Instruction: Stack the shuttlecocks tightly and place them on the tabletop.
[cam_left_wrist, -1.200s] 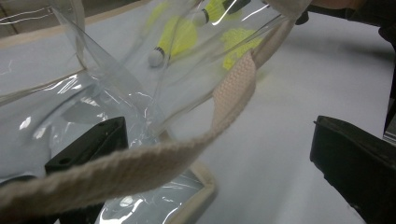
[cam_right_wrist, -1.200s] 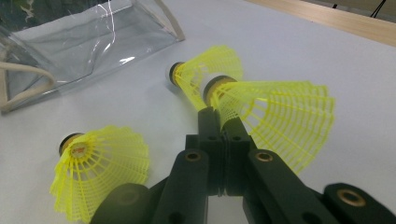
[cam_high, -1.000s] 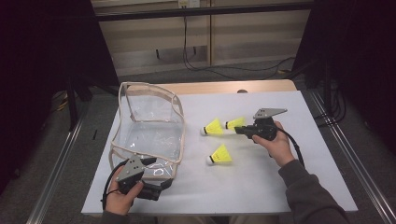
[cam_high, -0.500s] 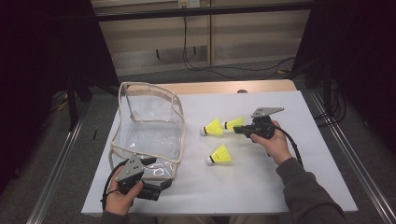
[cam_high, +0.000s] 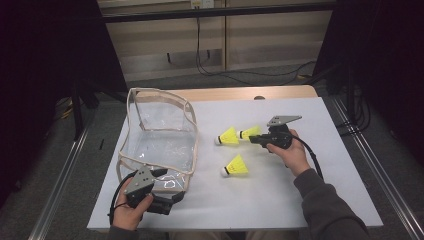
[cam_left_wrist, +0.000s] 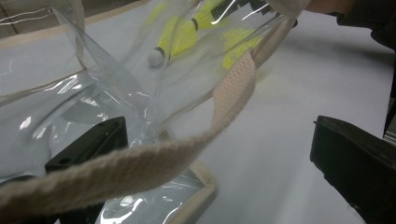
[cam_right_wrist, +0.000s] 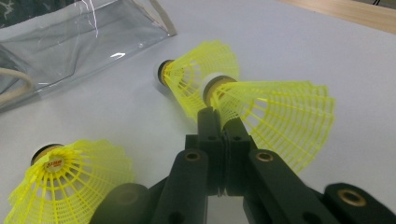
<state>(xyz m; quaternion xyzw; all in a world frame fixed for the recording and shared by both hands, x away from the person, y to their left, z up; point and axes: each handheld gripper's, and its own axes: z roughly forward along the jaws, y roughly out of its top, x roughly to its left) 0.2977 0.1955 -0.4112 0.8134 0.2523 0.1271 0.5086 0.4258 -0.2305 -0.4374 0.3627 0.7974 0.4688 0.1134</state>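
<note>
Right claw (cam_right_wrist: 223, 122) pinching shuttlecock (cam_right_wrist: 266, 112) skirt; cork toward bag (cam_high: 160, 135), axis level. Left claw (cam_high: 172, 197) spread.

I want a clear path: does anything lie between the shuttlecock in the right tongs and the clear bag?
Yes. A second shuttlecock lies on the table between the held shuttlecock in the right tongs and the clear bag.

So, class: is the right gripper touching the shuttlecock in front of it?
Touching. The right gripper view shows the right gripper with its jaws closed on the skirt edge of the nearest shuttlecock, no gap between them.
</note>
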